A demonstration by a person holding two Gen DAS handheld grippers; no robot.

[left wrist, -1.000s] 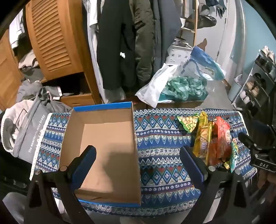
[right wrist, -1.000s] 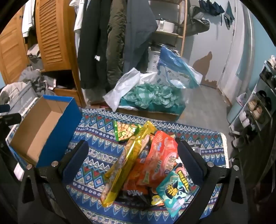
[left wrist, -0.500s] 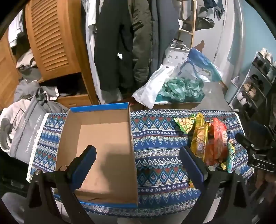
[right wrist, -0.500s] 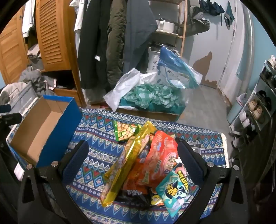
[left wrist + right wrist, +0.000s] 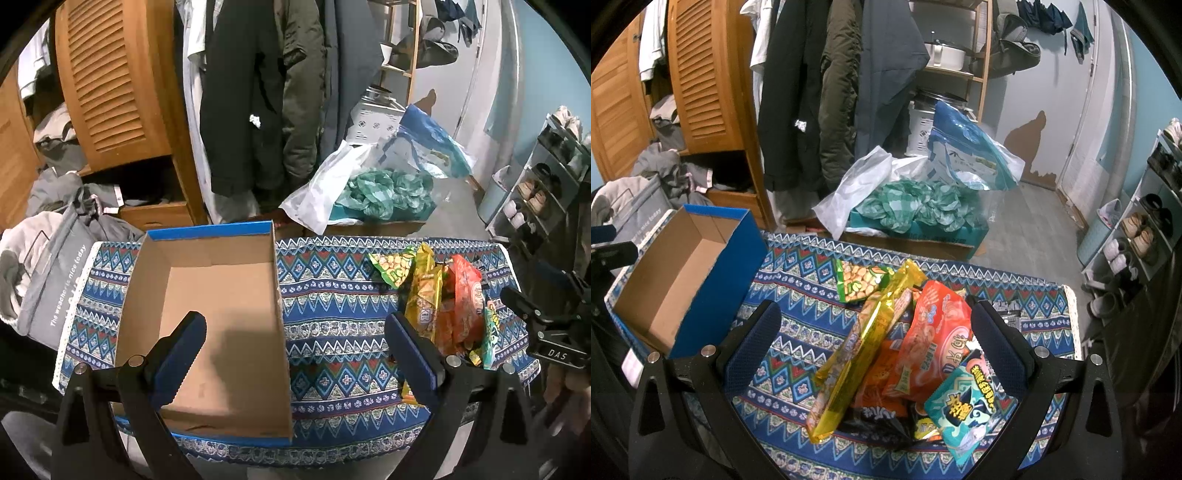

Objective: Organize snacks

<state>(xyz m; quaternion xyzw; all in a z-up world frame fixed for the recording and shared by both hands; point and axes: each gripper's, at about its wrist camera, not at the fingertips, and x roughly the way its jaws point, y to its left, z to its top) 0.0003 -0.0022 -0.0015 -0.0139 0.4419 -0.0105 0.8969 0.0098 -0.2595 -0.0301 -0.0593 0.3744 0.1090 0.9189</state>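
- Patterned blue cloth (image 5: 332, 332) with zigzag bands covers the surface, which carries the box and the snacks.
- Cardboard makes up the open box (image 5: 221, 295), brown inside and blue outside, which sits on the left part of the surface with nothing in it.
- The left hand-held gripper (image 5: 295, 350) hangs above the near edge of the surface with its jaws spread wide and nothing between them; one blue pad is over the box, the other is just beside the snack pile.
- The right hand-held gripper (image 5: 875, 343) is likewise released, its jaws wide apart on either side of the snack pile (image 5: 897, 354), gripping none of it.
- The snack pile lies on the right part of the surface, well apart from the box.
- A long yellow packet (image 5: 860, 354) lies slantwise on top of the pile.
- A red-orange bag (image 5: 934, 339) rests just beside the yellow packet, overlapping it.
- A green bag of nuts (image 5: 860, 282) lies at the far end of the pile.
- A teal packet (image 5: 960, 406) sits at the near right corner, touching the red-orange bag.
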